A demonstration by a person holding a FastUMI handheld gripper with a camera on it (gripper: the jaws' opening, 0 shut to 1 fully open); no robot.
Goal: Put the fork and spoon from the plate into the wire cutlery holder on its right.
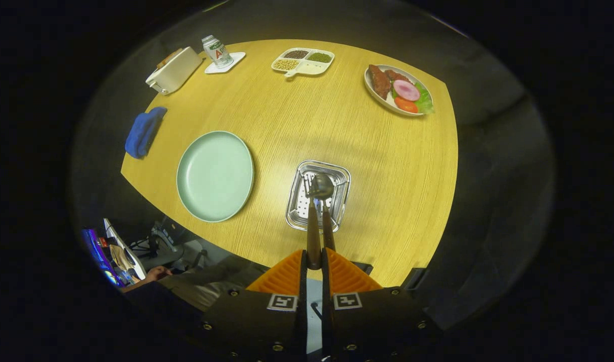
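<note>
From the gripper view, the gripper [314,264] hangs high above a yellow wood-grain surface [377,151]. Its two fingers [285,275] are nearly closed, both pressing on a single brown-handled metal spoon [318,211]. The spoon's bowl points ahead, over the square wire cutlery holder [341,182]. A second brown handle [328,229] lies just beside the spoon's handle; it seems to stand in the holder, but whether it is the fork cannot be told.

One round pale-green plate [215,176] sits left of the holder, well apart from it, with nothing on it. Left of the plate lies one folded blue cloth [144,131]. Along the far side of the surface stand one white toaster [173,70], one small bottle [216,50] on a white coaster [235,63], one white divided dish [302,61] with three portions of beans, and one white plate of meat and vegetables [398,89].

Below the surface's near edge, a person's hand [155,274] shows by some equipment.
</note>
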